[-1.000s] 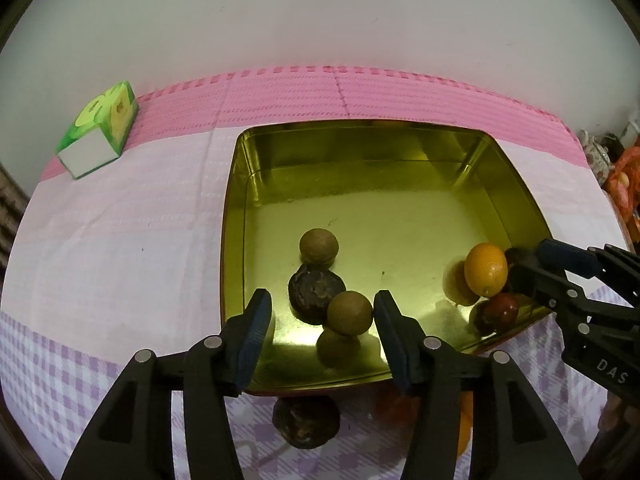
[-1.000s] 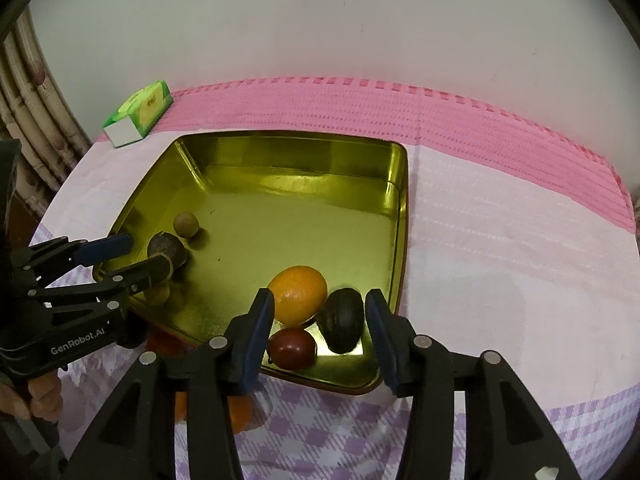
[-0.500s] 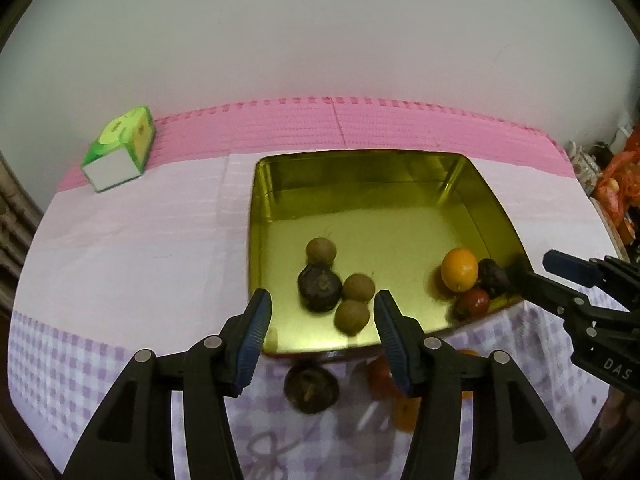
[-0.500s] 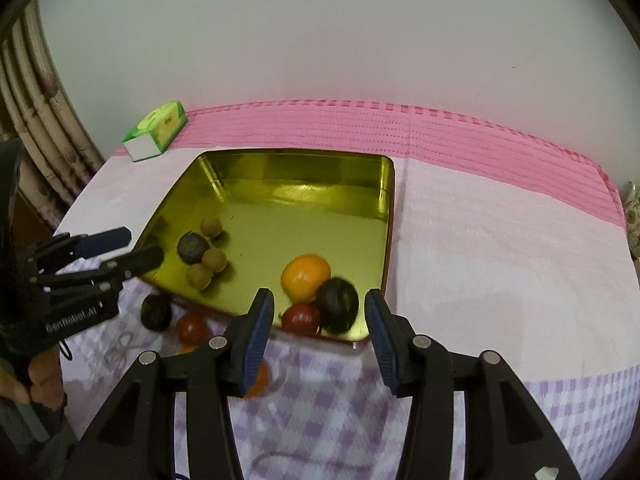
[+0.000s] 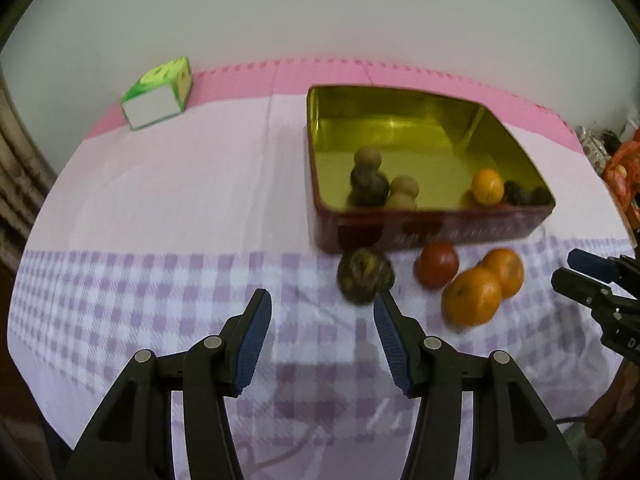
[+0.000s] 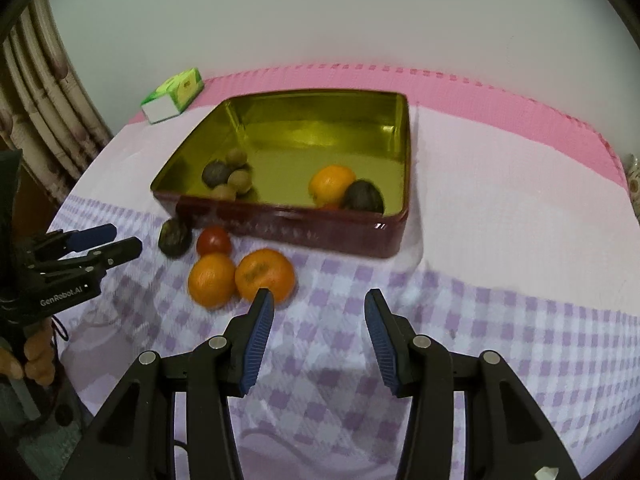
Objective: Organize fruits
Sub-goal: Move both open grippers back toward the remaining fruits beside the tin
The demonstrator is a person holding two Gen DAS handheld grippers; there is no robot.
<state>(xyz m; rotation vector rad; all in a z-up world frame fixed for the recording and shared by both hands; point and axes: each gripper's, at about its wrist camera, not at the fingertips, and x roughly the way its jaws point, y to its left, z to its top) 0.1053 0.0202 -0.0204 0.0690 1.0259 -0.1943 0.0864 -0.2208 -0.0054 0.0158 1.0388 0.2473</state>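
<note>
Four fruits wait on the checked cloth just in front of the tin: a dark fruit, a red fruit and two oranges, while the rest lie inside. You have pulled both tools back from over the tin in the past second, so your left gripper and right gripper now hang above the cloth, jaws apart and holding nothing. That retreat suggests the last drops are done and you are lining up the next picks, with the dark fruit nearest your left fingers.
</note>
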